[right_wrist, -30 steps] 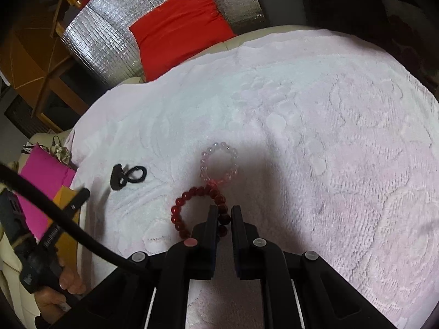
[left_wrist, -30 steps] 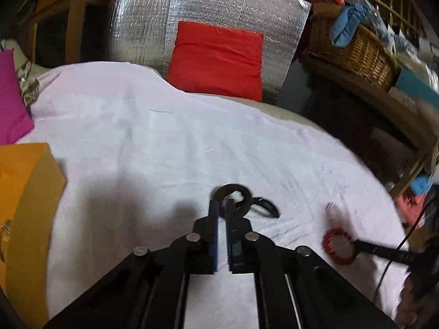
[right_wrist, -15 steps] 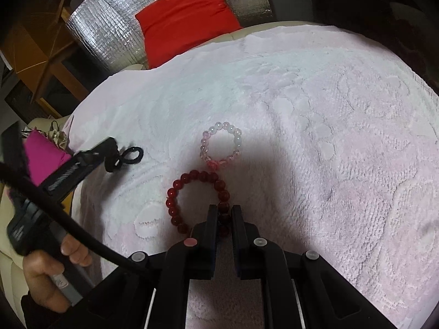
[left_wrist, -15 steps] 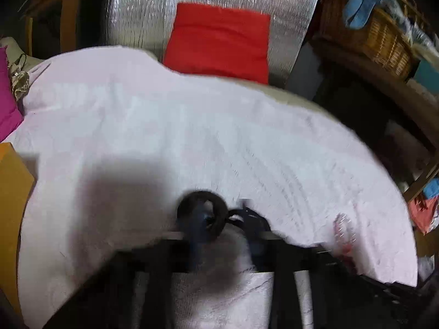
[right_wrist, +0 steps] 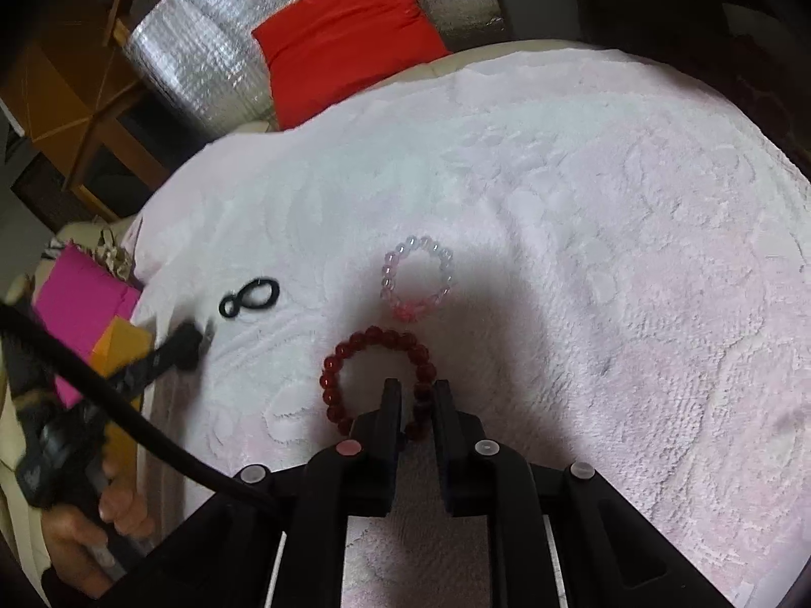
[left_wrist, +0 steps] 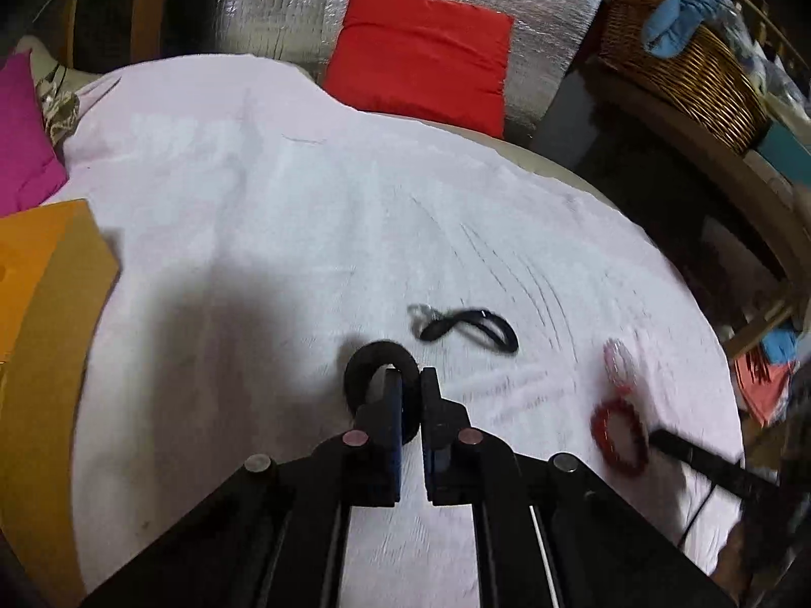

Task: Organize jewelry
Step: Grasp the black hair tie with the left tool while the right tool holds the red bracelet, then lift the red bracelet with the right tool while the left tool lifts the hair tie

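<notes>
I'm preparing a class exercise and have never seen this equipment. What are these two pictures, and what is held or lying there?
A person holds a gripper in each hand; each carries a camera looking along its two fingers. The left picture shows the left gripper pinching a thick black ring. The right one shows the right gripper closed on a red bracelet. On the pale towel also lie a pink bracelet and a thin black loop.

Left gripper (left_wrist: 411, 380) clamping black ring (left_wrist: 377, 357), thin black band (left_wrist: 469, 328) beyond, pink cloth (left_wrist: 304, 233) beneath
</notes>
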The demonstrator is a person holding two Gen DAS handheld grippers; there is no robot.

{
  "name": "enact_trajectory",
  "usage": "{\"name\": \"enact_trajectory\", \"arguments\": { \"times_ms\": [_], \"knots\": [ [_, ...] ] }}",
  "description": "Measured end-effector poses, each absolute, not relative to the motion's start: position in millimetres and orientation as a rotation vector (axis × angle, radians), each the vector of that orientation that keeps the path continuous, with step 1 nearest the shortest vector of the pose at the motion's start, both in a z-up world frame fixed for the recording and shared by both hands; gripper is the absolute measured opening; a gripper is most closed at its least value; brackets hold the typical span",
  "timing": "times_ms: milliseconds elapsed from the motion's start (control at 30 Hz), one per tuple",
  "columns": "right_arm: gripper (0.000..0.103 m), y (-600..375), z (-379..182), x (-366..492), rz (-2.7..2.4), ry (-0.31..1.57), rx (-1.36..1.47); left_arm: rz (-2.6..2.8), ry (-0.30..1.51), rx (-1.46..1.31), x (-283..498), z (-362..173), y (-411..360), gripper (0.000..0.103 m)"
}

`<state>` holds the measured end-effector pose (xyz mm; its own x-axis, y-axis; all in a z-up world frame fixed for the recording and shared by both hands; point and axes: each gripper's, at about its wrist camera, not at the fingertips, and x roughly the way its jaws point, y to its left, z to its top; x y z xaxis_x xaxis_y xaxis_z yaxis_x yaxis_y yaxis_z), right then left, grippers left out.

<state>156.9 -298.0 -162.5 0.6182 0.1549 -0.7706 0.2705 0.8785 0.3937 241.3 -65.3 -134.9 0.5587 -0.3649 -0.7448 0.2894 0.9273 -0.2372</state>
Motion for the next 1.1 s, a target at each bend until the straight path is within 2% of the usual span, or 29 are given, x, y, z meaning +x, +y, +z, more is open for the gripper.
{"name": "enact_trajectory", "arguments": {
  "times_ms": [67, 300, 367, 467, 833, 1100],
  "knots": [
    [0.021, -300, -161, 155, -0.07, 0.897, 0.527, -0.417, 0.892, -0.089, 231, -132, -64, 0.007],
    [0.021, -291, -174, 165, -0.094, 0.92, 0.481, -0.484, 0.853, -0.065, 202, -120, -65, 0.007],
    [0.012, -284, -173, 167, -0.103, 0.909, 0.431, -0.49, 0.843, -0.056, 200, -117, -63, 0.007],
    [0.01, -272, -170, 167, -0.113, 0.894, 0.368, -0.48, 0.831, -0.039, 200, -115, -62, 0.007],
    [0.01, -240, -121, 150, 0.005, 0.728, 0.365, -0.415, 0.789, -0.018, 196, -107, -41, 0.007],
    [0.01, -223, -106, 138, 0.044, 0.682, 0.342, -0.339, 0.753, 0.02, 186, -101, -34, 0.007]
  ]
}}
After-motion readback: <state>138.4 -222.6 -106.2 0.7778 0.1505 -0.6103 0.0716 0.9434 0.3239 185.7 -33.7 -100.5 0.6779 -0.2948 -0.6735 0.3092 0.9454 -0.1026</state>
